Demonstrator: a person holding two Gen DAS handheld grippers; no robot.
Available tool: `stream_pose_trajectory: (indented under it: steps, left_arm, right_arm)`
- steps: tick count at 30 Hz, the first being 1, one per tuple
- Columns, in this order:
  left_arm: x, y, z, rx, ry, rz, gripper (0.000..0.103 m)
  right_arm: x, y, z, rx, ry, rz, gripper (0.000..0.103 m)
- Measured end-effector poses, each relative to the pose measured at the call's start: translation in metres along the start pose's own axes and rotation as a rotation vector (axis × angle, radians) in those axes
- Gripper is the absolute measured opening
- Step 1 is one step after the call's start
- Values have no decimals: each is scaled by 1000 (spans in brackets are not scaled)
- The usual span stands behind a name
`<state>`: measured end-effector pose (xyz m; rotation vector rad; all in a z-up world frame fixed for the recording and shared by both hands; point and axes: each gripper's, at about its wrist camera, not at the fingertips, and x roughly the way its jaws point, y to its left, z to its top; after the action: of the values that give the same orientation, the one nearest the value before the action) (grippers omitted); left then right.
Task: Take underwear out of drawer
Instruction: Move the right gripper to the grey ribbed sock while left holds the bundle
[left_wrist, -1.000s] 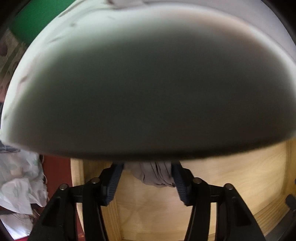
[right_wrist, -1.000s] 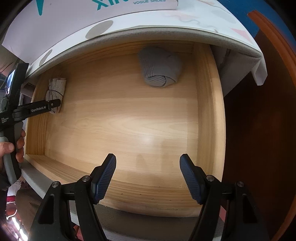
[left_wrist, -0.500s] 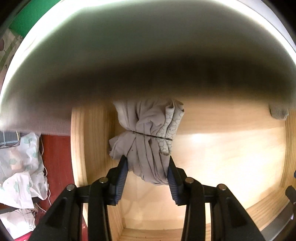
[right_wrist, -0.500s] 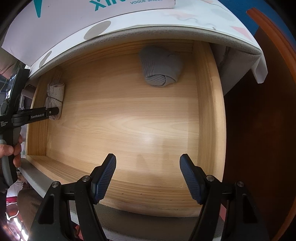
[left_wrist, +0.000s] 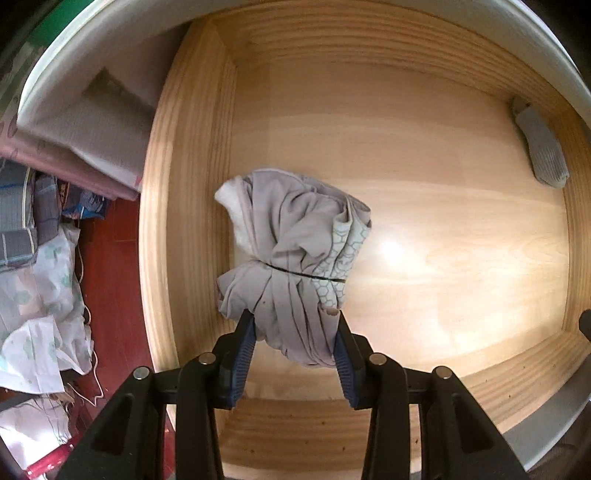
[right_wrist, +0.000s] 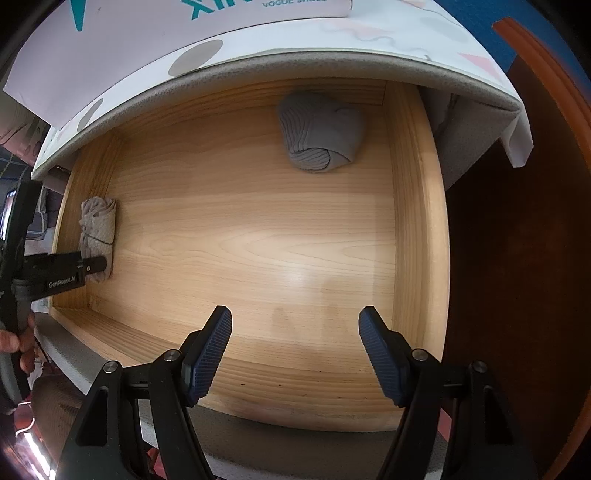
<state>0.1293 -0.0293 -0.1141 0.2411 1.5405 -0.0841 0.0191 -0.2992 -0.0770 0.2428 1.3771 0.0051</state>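
Note:
A pale grey underwear bundle (left_wrist: 291, 258), tied round the middle with a thin black band, hangs over the left side of the open wooden drawer (left_wrist: 461, 192). My left gripper (left_wrist: 294, 334) points straight down and is shut on the bundle's lower end, blue pads pressing both sides. In the right wrist view the same bundle (right_wrist: 96, 229) shows at the drawer's left wall (right_wrist: 70, 206) with the left gripper (right_wrist: 92, 264) on it. My right gripper (right_wrist: 295, 332) hovers open over the drawer's front, nothing between its fingers.
A rolled dark grey garment (right_wrist: 321, 134) lies at the drawer's back right, seen also as the grey roll (left_wrist: 541, 147). A white padded top (right_wrist: 295, 70) overhangs the drawer's rear. Folded fabrics (left_wrist: 74, 129) and crumpled cloth (left_wrist: 40, 325) lie left of the drawer over a red floor.
My left gripper closed on the underwear bundle and drew it from under the overhanging top toward the drawer's front. The right gripper stayed still.

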Motion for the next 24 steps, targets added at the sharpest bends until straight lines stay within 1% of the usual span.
stream_pose_trajectory:
  steps: [2,6,9,11,14,15,17,19,22,24]
  left_arm:
    - [3,7,-9,-16,0,-8,40]
    - [5,8,-19,-31,-5,-12,40]
    - [7,12,-24,-37,-2,-17,40]
    - [9,17,-28,-49,4,-25,40]
    - [14,22,-34,-65,11,-24,40]
    - [15,24,-36,-67,12,-23,40]
    - [12,20,-37,-74,17,-25,40]
    - [10,18,-39,-77,21,-25,40]
    - [11,17,-45,-77,16,-18,40]
    - [11,17,-47,-76,7,-13,40]
  right_arm:
    - [1,4,0,-14,5,-16,69]
    - [2,10,6,-40,12,-31,69]
    - [0,18,16,-108,-14,-95,68]
    - [-4,26,24,-186,-54,-150,68]
    - [-5,34,31,-290,-87,-228,67]
    - [-4,37,33,-326,-96,-257,66]
    - [0,40,33,-374,-104,-287,59]
    - [7,43,35,-419,-109,-317,54]
    - [19,49,36,-485,-111,-364,45]
    - [26,54,37,-539,-117,-398,44]
